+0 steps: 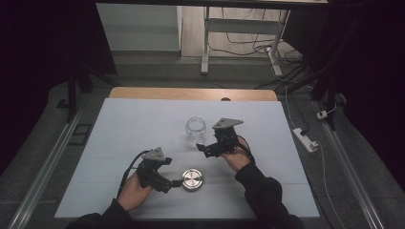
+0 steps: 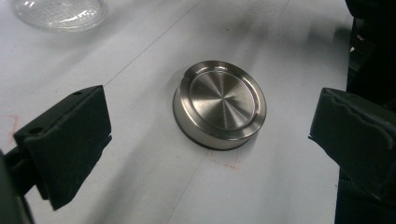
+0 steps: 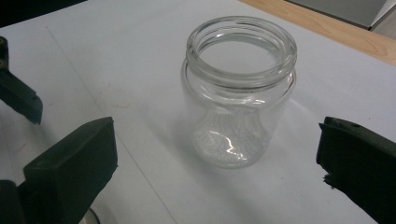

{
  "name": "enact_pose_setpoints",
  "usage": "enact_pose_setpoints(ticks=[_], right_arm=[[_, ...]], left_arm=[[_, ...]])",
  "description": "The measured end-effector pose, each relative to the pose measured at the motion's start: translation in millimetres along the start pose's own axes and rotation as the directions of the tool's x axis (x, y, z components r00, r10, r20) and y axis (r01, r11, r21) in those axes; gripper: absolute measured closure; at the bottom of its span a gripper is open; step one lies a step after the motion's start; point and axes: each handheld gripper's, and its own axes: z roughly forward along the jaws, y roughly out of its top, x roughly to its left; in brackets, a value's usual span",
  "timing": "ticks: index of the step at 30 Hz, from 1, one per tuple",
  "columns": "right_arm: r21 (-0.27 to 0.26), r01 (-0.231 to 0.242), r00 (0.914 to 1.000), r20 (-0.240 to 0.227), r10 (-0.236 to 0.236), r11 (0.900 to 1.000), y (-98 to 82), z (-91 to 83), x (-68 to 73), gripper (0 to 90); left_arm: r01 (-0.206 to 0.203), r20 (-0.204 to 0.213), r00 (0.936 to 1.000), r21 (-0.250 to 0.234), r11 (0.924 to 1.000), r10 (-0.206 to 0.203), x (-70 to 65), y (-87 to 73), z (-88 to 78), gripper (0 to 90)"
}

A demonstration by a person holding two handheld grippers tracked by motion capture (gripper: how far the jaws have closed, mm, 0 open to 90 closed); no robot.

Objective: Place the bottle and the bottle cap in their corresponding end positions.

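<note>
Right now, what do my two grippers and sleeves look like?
Both the left gripper and the right gripper are black, each topped by a grey three-cornered plate. Their jaws are blocky black pads with matte faces. A black cable loops from the left one. The sleeves are dark, reaching the wrists.

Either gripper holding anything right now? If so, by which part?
Nothing is held. The left gripper is open, fingers either side of the metal lid without touching. The right gripper is open facing the glass jar.
</note>
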Motion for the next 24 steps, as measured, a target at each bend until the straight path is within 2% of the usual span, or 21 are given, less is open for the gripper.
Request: enact_pose_setpoints(ticks=[7,13,18,24], right_arm=[[-0.001,-0.007,0.9999,-0.011,0.007,1.0,-5.3,-6.9,4.2,0.0],[-0.009,0.001,0.9998,-0.019,-0.002,1.0,-9.2,-16.1,9.3,0.0],[-0.022,-0.019,0.999,-0.041,0.019,1.0,-11.5,-22.1,15.1,0.0],[-0.024,0.0,0.9992,-0.04,-0.001,1.0,-15.1,-28.3,21.0,0.0]], left_arm=[[-0.012,-0.027,0.9996,-0.014,0.9998,0.011,1.6,-4.1,-8.5,0.0],[-0.001,-0.039,0.9992,-0.021,0.9998,0.0,3.4,-9.5,-15.4,0.0],[0.018,-0.044,0.9988,-0.038,0.9991,-0.02,3.5,-13.3,-21.5,0.0],[0.035,-0.06,0.9975,-0.052,0.998,-0.038,4.1,-17.7,-30.8,0.0]])
